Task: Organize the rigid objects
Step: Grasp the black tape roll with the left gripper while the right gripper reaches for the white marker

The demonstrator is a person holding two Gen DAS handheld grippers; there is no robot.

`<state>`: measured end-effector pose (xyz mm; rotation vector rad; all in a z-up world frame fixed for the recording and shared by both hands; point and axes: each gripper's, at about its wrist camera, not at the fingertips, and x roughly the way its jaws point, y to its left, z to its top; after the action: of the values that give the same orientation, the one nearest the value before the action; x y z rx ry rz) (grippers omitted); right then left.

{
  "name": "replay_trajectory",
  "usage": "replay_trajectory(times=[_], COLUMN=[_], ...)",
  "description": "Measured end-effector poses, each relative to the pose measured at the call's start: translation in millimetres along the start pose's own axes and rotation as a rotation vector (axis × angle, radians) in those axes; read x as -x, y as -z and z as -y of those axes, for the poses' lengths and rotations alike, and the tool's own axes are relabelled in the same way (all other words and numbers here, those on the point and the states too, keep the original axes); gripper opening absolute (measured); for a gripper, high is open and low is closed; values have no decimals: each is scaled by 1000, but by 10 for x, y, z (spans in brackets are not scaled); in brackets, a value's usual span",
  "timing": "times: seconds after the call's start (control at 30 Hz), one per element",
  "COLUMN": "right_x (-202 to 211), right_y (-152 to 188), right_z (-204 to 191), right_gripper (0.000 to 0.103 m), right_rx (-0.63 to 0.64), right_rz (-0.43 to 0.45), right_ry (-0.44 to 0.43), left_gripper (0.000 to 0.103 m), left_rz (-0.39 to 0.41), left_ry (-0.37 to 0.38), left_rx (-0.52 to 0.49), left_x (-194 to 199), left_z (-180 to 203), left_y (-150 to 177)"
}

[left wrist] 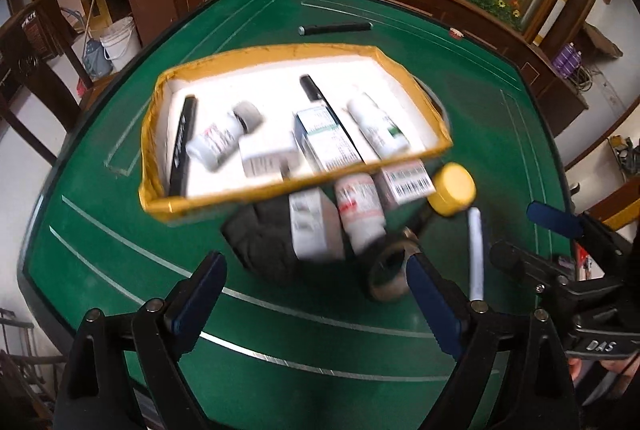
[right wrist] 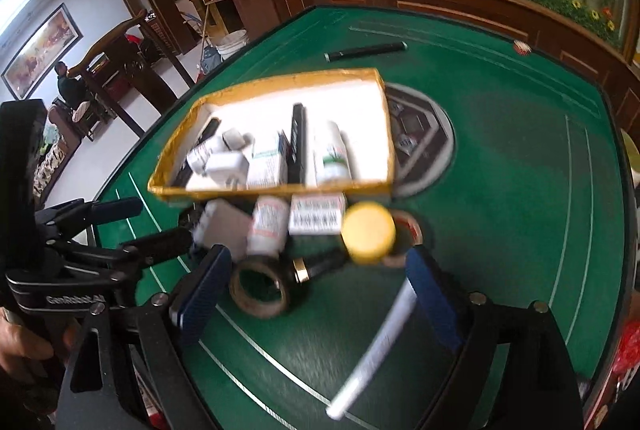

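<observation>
Hovering tilted-down over green table [left wrist: 120,230]: left gripper [left wrist: 316,294], right gripper [right wrist: 320,290], jaws released, empty.

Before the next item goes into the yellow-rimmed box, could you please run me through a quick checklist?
1. Left tongs open and empty: ok.
2. Right tongs open and empty: ok.
3. Yellow-rimmed box has bare floor left at its far end: ok.
4. All items boxed: not ok; a yellow-capped bottle, tape roll, white stick and black pen lie outside it.
5. Labels readable: cannot tell, blurred.
</observation>
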<state>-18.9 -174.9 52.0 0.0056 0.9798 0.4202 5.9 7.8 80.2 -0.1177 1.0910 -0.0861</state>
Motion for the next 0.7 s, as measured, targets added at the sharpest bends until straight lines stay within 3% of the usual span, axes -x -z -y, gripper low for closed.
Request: replay_trajectory(times=[0.33,0.7], right_x=[99,175], right_y=[571,875], right_z=[187,331], right_gripper=[90,90], right_rx=[-50,-132], right_rz=[-59,-70], right_ry=[-3,22], left_gripper=[94,94], left_rz=[-74,-109], left_ry=[43,12], left_rx=[96,-33], left_x=[-121,-402], left_z=[-13,500], left_y=[411,284])
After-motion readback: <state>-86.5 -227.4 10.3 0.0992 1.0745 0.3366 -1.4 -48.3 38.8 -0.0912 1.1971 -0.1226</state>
